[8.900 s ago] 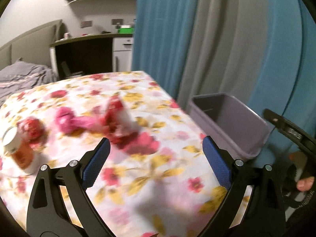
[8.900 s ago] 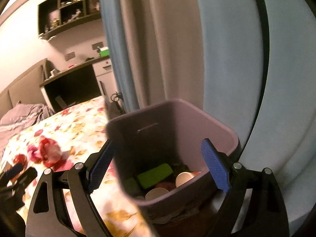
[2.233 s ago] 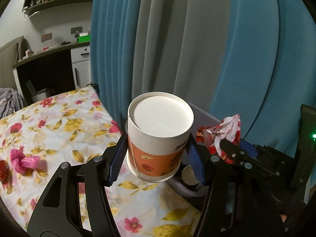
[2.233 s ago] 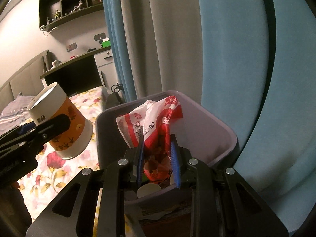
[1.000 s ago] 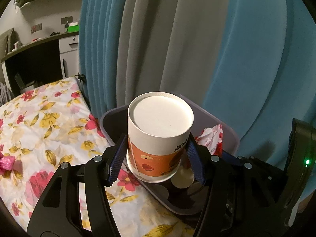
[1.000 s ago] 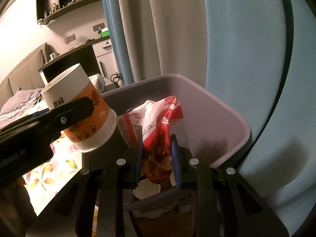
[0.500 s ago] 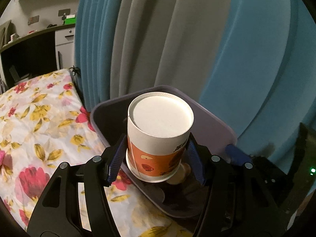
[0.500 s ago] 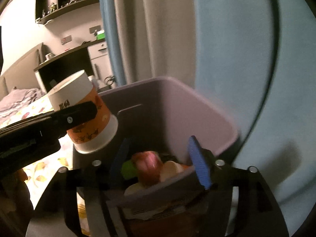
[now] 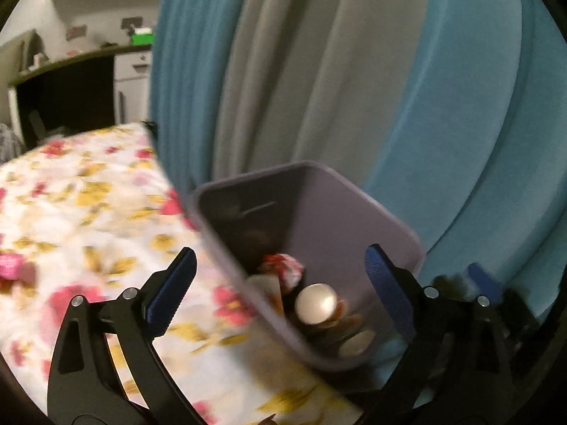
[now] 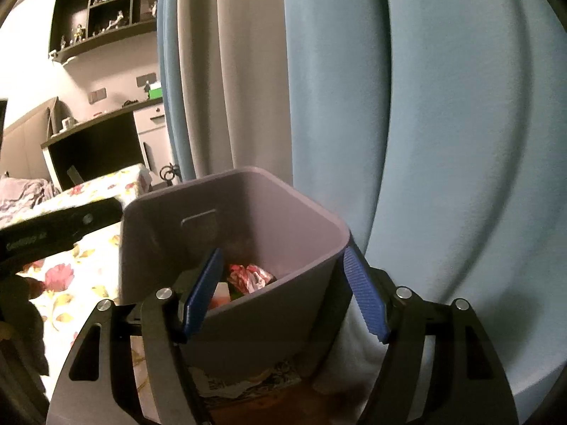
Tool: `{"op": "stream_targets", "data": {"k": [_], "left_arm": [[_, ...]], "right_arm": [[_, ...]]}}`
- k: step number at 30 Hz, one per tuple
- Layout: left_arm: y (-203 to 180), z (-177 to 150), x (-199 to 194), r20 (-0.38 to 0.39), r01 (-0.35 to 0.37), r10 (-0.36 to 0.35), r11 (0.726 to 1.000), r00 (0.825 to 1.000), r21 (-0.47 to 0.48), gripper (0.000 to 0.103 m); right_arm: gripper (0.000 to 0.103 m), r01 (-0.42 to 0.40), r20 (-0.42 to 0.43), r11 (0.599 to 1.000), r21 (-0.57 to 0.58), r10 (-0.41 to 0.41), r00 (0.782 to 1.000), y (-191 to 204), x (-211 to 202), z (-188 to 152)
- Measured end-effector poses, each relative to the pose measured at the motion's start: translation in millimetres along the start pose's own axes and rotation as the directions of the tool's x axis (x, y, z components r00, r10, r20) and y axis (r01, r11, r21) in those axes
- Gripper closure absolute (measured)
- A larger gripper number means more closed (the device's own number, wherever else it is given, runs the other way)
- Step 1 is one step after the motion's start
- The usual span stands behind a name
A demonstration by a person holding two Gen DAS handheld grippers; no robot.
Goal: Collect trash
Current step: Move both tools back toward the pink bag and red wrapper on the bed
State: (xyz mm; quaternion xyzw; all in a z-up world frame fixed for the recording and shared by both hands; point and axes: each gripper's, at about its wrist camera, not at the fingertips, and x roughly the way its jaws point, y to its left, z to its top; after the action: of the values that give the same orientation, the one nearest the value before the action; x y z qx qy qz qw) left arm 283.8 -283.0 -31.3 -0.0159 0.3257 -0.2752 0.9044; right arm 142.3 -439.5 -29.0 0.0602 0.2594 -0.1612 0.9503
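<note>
A grey-purple trash bin [image 9: 389, 223] stands beside the bed, against the curtain. The orange paper cup [image 9: 316, 304] lies inside it, white end up, among other trash. The red-and-white wrapper [image 9: 283, 269] sits crumpled in there too. My left gripper [image 9: 280, 258] hovers over the bin, its jaws opening wide with nothing between the pads. My right gripper [image 10: 282, 258] hangs at the bin's [image 10: 248, 212] near rim, jaws opening, not pressing on anything. The wrapper [image 10: 250, 278] shows below, inside the bin. The left gripper's black body [image 10: 60, 226] reaches in from the left.
The bed with a floral sheet [image 9: 88, 212] lies left of the bin, with a pink wrapper [image 9: 10, 265] on it at the far left. Blue and grey curtains [image 10: 425, 106] hang close behind the bin. A dark desk [image 10: 92, 148] and shelves stand at the back.
My left jaws have spread and the paper cup has dropped out of them into the bin. My right jaws have widened and the wrapper now lies in the bin.
</note>
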Motion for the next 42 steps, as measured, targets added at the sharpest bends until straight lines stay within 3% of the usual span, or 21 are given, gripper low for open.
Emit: {"op": "stream_targets", "data": {"k": [4, 8, 13, 19, 23, 27, 42], "left_arm": [[24, -15, -31, 0.015, -0.125, 0.125, 0.992, 0.992, 0.001, 0.007], [55, -32, -68, 0.004, -0.251, 0.251, 0.968, 0.968, -0.019, 0.006], [94, -47, -109, -0.004, -0.327, 0.327, 0.943, 0.945, -0.067, 0.006], [143, -70, -167, -0.002, -0.455, 0.458, 0.883, 0.889, -0.117, 0.006], [169, -81, -196, -0.003, -0.496, 0.502, 0.853, 0.865, -0.161, 0.006], [188, -90, -218, 0.0, -0.511, 0.521, 0.837, 0.854, -0.195, 0.006], [244, -108, -260, -0.004, -0.535, 0.557, 0.796, 0.83, -0.284, 0.006]], "right_arm": [[0.023, -0.012, 0.017, 1.0, -0.005, 0.012, 1.0, 5, -14, -2], [0.017, -0.04, 0.018, 0.999, 0.002, 0.04, 0.999, 18, -24, -4], [0.015, -0.088, 0.023, 0.996, -0.013, 0.089, 0.996, 42, -38, -2], [0.014, -0.136, 0.013, 0.989, -0.059, 0.137, 0.99, 79, -57, -4], [0.014, -0.18, 0.006, 0.979, -0.093, 0.181, 0.983, 107, -66, -5], [0.014, -0.213, -0.001, 0.968, -0.13, 0.215, 0.977, 135, -77, -8], [0.014, -0.293, -0.047, 0.93, -0.221, 0.29, 0.956, 214, -88, -13]]}}
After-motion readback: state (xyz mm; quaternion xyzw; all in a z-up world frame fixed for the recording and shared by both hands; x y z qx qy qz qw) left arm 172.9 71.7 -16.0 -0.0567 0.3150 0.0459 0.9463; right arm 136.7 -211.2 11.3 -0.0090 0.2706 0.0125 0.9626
